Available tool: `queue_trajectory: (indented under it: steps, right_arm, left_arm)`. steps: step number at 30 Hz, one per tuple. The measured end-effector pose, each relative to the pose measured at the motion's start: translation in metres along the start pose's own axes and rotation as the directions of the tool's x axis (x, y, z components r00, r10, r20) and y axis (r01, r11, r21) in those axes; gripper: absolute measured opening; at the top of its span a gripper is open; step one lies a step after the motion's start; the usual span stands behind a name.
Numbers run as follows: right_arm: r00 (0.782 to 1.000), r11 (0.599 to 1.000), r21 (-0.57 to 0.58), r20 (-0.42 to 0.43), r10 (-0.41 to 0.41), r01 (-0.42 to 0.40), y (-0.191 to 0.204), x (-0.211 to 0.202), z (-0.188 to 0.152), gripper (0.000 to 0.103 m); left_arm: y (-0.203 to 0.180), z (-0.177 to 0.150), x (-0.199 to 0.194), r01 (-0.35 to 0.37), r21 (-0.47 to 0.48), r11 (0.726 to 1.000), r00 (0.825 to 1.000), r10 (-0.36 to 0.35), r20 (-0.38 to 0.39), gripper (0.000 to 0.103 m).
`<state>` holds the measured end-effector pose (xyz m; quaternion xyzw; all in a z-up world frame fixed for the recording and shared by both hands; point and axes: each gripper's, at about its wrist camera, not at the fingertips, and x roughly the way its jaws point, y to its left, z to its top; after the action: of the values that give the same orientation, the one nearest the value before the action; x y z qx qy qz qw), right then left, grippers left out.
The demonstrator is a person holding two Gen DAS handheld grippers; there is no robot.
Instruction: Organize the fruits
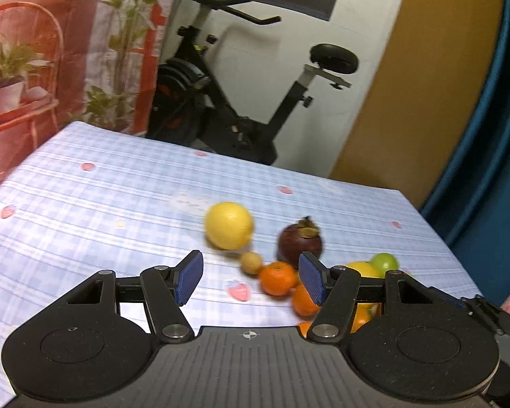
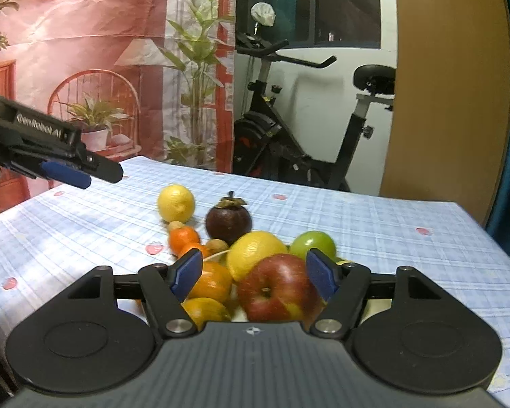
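A: Left wrist view. Nearest the lens, the left gripper (image 1: 251, 277) has its blue pads apart and nothing between them. It hangs above the blue checked tablecloth (image 1: 85, 210).
B: Fruit position?
A: Ahead and to the right. A small orange (image 1: 277, 278) lies near the right pad, a tiny tan fruit (image 1: 251, 262) touches it, and a lemon (image 1: 228, 225) and a dark mangosteen (image 1: 300, 243) lie beyond. More fruit is partly hidden behind the right finger. The view is blurred.
B: Right wrist view?
A: Nearest, the right gripper (image 2: 254, 273) is spread, with a red apple (image 2: 279, 289) between the pads. I cannot tell whether they touch it. A second lemon (image 2: 255, 255) and a green fruit (image 2: 314, 244) sit just behind, oranges to the left.
B: Background?
A: An exercise bike (image 2: 306, 142) stands beyond the table.
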<state>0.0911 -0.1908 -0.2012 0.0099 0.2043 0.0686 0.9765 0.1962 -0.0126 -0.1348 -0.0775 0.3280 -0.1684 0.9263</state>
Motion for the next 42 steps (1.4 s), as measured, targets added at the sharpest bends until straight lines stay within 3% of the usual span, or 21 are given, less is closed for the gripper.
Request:
queue_trajectory:
  steps: [8, 13, 19, 25, 31, 38, 42]
  right_arm:
    - [0.989, 0.989, -0.035, -0.054, 0.141, -0.143, 0.029, 0.007, 0.017, 0.057]
    - [0.975, 0.978, -0.074, -0.131, 0.182, -0.193, 0.05, 0.022, 0.018, 0.053]
    - [0.955, 0.972, -0.118, -0.24, 0.172, -0.204, 0.071, 0.049, 0.013, 0.047]
    - [0.948, 0.972, -0.146, -0.289, 0.137, -0.185, 0.079, 0.064, 0.011, 0.045]
    - [0.948, 0.972, -0.164, -0.296, 0.114, -0.168, 0.084, 0.072, 0.011, 0.045]
    - [0.946, 0.961, -0.149, -0.262, 0.19, -0.234, 0.093, 0.064, 0.014, 0.045]
    - [0.952, 0.963, -0.166, -0.258, 0.165, -0.212, 0.094, 0.065, 0.012, 0.045]
  left_arm:
    - [0.012, 0.002, -0.001, -0.019, 0.001, 1.0, 0.999, 0.019, 0.026, 0.064]
    - [0.022, -0.004, 0.002, -0.024, -0.023, 0.999, 1.0, 0.025, 0.017, 0.064]
    - [0.033, -0.013, 0.005, -0.012, -0.061, 0.998, 1.0, 0.013, 0.007, 0.064]
    - [0.04, -0.017, 0.006, 0.012, -0.085, 0.996, 1.0, -0.011, 0.008, 0.064]
    - [0.042, -0.02, 0.007, 0.029, -0.092, 0.995, 1.0, -0.029, 0.004, 0.064]
    - [0.045, -0.022, 0.009, 0.036, -0.101, 0.994, 0.999, -0.037, -0.003, 0.064]
    - [0.045, -0.022, 0.01, 0.037, -0.101, 0.994, 0.999, -0.038, -0.007, 0.064]
